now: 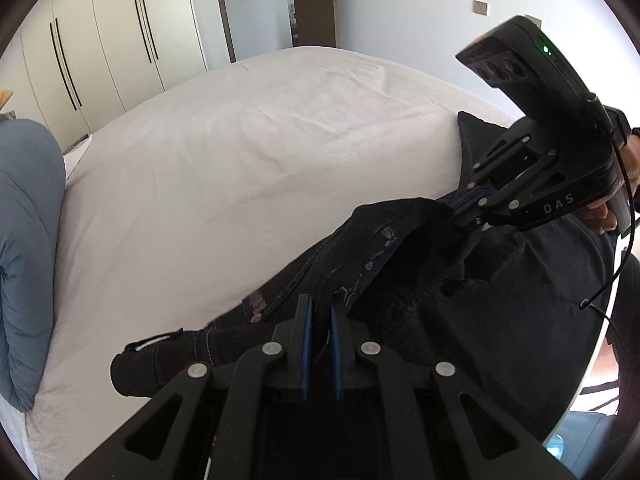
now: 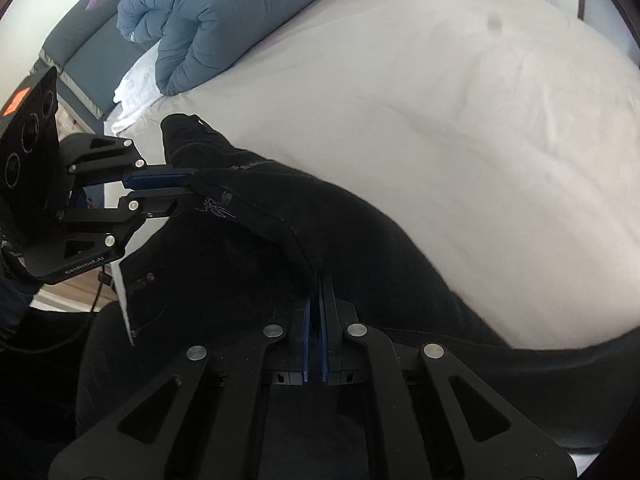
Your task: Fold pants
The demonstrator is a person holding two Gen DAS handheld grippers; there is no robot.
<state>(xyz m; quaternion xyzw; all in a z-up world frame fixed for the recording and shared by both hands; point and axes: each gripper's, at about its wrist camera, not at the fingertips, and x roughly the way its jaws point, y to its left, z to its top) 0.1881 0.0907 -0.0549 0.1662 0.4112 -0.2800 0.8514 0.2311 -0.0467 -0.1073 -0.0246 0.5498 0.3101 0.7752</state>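
Looking from the left wrist: left gripper is clamped on the black pants, which are bunched along the near edge of the bed. Right gripper pinches the same fabric further along. Wardrobe sits behind the bed.

Right wrist view: both sets of tongs clenched on the pants, blue duvet rolled at the bed's far end.

Home bedroom: bed, wardrobe, duvet.
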